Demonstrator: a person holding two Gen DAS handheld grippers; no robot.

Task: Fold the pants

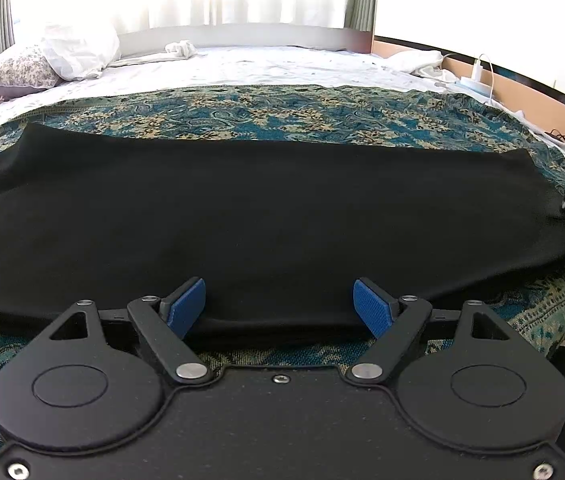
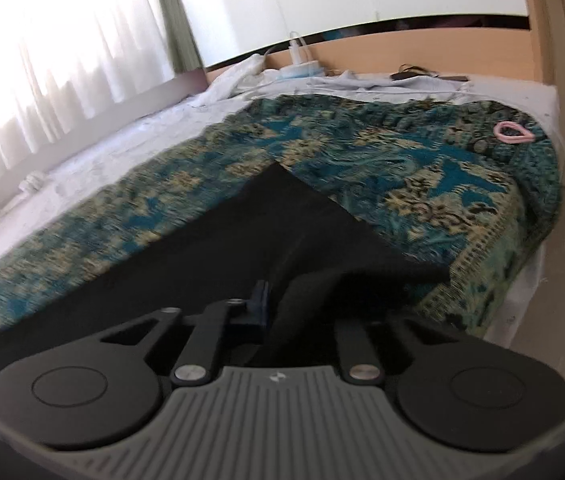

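A bed (image 1: 266, 68) with a white sheet carries a teal patterned blanket (image 1: 282, 114), and black pants (image 1: 262, 208) lie spread flat across that blanket, running from side to side near the bed's front edge. The left claw (image 1: 280, 308) stands apart, its blue pads (image 1: 186, 306) straddling the near edge of the pants without pinching it. The right claw (image 2: 278, 300) is clamped together on a raised fold of the pants at their other end.

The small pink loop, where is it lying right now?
In the right wrist view, the small pink loop lies at the upper right on the teal patterned bedspread, near its far corner, well beyond the black pants.
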